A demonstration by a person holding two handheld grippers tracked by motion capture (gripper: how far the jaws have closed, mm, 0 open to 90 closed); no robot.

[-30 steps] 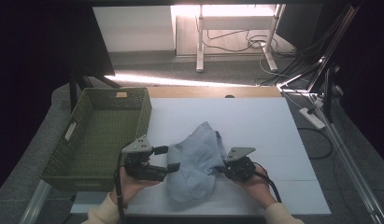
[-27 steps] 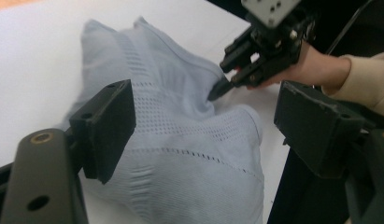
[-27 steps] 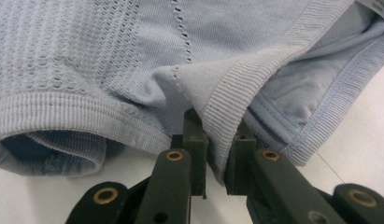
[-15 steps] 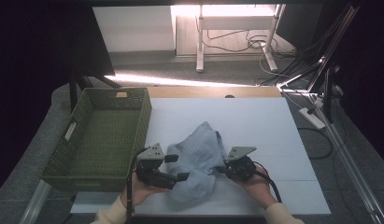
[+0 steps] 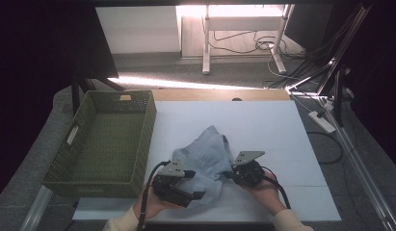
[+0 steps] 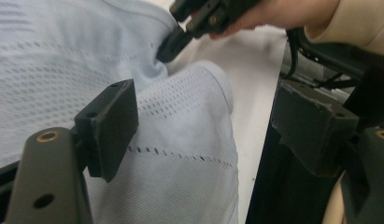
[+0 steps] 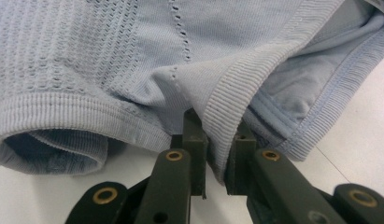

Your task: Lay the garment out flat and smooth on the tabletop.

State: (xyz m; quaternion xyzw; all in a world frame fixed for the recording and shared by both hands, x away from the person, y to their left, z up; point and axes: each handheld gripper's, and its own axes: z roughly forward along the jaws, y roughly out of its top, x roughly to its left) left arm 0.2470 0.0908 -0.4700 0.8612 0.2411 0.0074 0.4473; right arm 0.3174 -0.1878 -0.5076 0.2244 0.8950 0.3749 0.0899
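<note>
On the white desk (image 5: pixel 263 125), near its front edge, lies a crumpled light-blue knit garment (image 5: pixel 205 156), between the person's two hands. At its right side the right tongs (image 7: pixel 213 154) are clamped on a ribbed hem — the band is pinched between the two black jaws. The left tongs (image 6: pixel 199 135) stand wide apart over the mesh fabric at the garment's front-left corner — no pad presses on the cloth. Left of the desk sits a green woven basket (image 5: pixel 147 139).
</note>
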